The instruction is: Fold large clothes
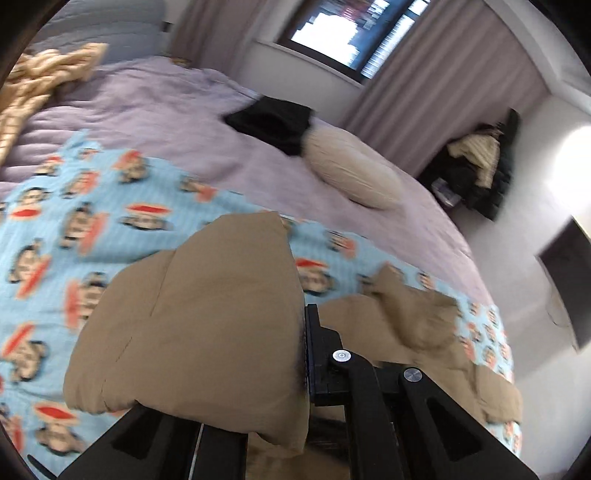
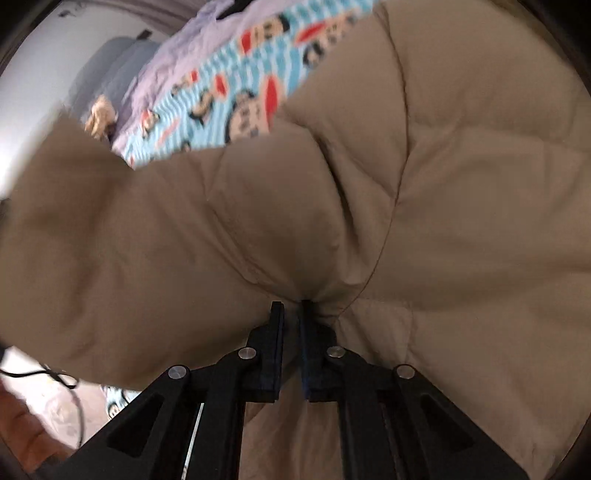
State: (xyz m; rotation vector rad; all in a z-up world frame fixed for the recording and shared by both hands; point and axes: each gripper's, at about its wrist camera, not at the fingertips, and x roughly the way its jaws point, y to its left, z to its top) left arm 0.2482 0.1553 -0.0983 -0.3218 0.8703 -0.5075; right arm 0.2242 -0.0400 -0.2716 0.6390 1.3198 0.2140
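Now both fingers (image 2: 275, 332) clamped on tan jacket (image 2: 443, 184), w/ fabric bunched between.

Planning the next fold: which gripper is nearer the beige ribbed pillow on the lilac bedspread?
Left. The left gripper, clamped on the tan quilted jacket, faces the beige ribbed pillow; the right gripper pinches jacket fabric, pillow unseen.

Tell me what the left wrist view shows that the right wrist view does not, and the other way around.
Only the left wrist view shows the window, the curtain, a beige pillow, a black garment on the bed and the left gripper shut on a fold of the tan padded jacket.

Only the right wrist view shows the right gripper pinching the jacket at a seam, and a black cable on the floor.

Both show the jacket, the blue cartoon blanket and the lilac bedcover.
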